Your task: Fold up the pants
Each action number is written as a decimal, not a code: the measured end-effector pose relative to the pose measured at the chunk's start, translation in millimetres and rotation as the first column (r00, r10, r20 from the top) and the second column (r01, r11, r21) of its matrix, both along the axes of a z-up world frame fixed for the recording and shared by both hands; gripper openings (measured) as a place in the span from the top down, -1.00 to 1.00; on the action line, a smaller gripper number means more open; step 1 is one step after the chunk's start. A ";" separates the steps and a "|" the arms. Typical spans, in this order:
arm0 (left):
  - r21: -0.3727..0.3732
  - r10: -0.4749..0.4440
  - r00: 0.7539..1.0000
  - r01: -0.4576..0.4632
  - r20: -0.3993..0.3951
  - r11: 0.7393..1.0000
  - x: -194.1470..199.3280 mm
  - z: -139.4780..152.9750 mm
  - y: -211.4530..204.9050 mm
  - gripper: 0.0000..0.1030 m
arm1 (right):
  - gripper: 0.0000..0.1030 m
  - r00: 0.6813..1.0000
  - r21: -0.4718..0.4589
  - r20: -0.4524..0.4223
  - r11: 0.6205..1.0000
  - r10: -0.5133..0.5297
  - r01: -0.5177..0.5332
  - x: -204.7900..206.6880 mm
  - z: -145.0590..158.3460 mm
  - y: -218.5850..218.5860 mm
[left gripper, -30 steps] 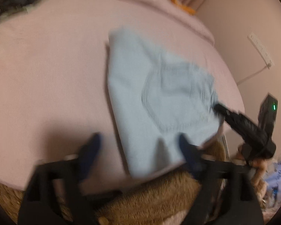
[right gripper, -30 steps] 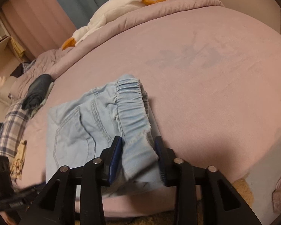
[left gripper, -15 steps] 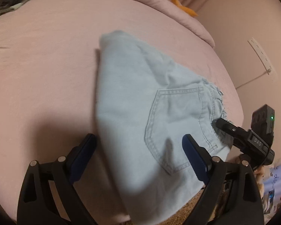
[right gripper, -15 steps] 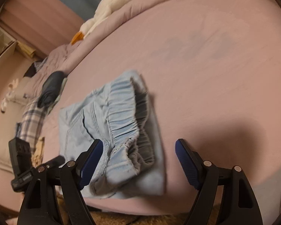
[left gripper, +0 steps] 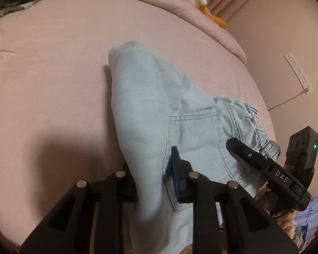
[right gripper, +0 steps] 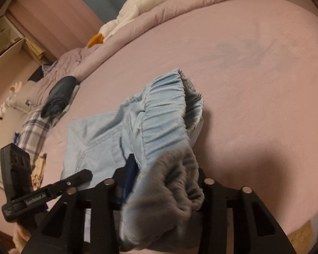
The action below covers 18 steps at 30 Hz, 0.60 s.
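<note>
Light blue denim pants [left gripper: 142, 105] lie folded near the front edge of the pink bed [left gripper: 53, 74]. My left gripper [left gripper: 152, 177] is closing, and a raised ridge of the folded leg side is pinched between its pads. In the right wrist view the pants [right gripper: 108, 139] show their elastic waistband. My right gripper [right gripper: 165, 180] is closing too, with the bunched waistband squeezed between its fingers; the cloth hides its right finger. Each gripper shows at the edge of the other's view, the right gripper [left gripper: 243, 154] here and the left gripper [right gripper: 78, 175] there.
A white plush toy with orange parts [right gripper: 137, 14] lies on the rolled pink duvet [left gripper: 180, 6] at the back. A dark rolled garment [right gripper: 59, 97] and plaid cloth [right gripper: 34, 129] sit at the far left. A power strip [left gripper: 299, 72] hangs on the wall.
Half a second ago both grippers stood wide open over the pants. Both have since closed on the cloth, the left on the folded edge and the right on the waistband, which now bunches up.
</note>
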<state>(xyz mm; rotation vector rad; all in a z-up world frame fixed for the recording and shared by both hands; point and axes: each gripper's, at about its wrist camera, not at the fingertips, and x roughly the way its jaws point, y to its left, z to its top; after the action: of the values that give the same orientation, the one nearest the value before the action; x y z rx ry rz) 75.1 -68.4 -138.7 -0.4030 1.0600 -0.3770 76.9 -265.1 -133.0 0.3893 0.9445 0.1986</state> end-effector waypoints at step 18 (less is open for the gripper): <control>0.062 0.082 0.968 -0.099 0.237 0.993 -29.0 79.8 81.0 0.64 | 0.23 0.975 -0.159 0.151 0.978 0.161 -0.137 9.8 58.0 95.5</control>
<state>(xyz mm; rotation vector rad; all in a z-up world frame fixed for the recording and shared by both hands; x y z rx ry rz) 46.2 12.6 -58.9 -0.3306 0.8194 -0.2950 86.8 -169.6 -75.0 0.1622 0.8208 0.2915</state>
